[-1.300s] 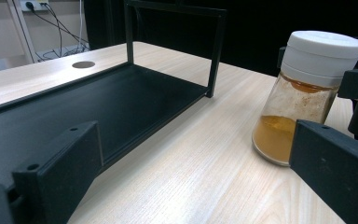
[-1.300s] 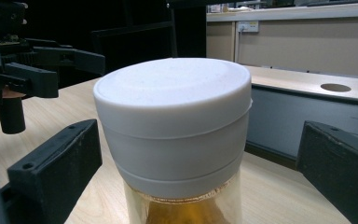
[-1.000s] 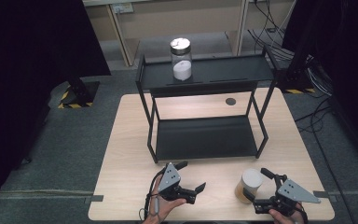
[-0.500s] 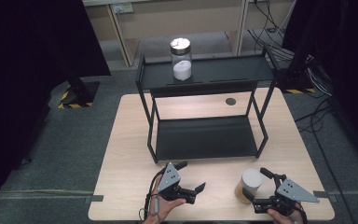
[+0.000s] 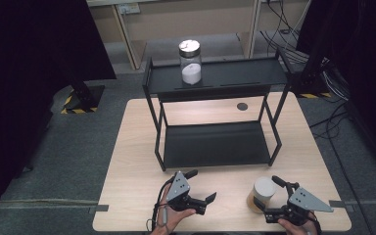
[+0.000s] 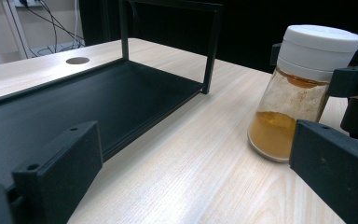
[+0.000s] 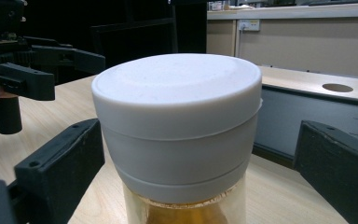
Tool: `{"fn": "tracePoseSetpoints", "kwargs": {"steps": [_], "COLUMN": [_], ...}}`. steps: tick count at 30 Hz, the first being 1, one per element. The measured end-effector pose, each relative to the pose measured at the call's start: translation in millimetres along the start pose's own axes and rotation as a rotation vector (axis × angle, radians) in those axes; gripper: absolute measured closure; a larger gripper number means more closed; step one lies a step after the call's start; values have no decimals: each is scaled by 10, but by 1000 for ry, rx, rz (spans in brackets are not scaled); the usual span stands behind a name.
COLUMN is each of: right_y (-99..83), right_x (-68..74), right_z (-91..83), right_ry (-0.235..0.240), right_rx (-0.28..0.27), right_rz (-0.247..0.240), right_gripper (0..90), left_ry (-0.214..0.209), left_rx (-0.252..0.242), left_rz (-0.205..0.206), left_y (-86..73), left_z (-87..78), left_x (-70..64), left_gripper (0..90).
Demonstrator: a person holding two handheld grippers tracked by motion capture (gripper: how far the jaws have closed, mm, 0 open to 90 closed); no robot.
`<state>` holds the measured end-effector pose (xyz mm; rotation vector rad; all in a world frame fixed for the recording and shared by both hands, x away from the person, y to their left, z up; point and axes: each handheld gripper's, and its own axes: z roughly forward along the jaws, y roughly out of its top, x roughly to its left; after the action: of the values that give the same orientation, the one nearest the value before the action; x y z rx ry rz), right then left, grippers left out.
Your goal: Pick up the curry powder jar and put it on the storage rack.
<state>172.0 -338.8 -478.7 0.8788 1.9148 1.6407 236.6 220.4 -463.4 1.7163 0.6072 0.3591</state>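
A pale wooden table (image 5: 132, 161) carries a black two-tier metal rack (image 5: 215, 142), on whose top shelf stands a glass jar of white powder (image 5: 190, 62). Near the table's front right corner stands the spice jar (image 5: 262, 194), upright, of clear glass with a broad white screw lid, orange-brown powder settled at its bottom and dusting its walls. The right gripper (image 5: 274, 198) has its jaws spread either side of the lid without touching it, while the left gripper (image 5: 203, 196), also released, points toward the jar from well apart.
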Motion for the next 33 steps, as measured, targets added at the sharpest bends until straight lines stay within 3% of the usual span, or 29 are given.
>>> {"fn": "tracePoseSetpoints", "kwargs": {"steps": [24, 33], "right_y": [58, 77], "right_x": [21, 69], "right_z": [21, 19], "right_ry": [17, 3], "right_rx": [57, 59], "right_rz": [-56, -74], "right_gripper": [343, 354], "left_ry": [-1, 0], "left_rx": [6, 7], "left_rz": [-8, -10], "left_y": [-12, -16], "left_z": [9, 11], "left_x": [3, 8], "left_gripper": [19, 19]}}
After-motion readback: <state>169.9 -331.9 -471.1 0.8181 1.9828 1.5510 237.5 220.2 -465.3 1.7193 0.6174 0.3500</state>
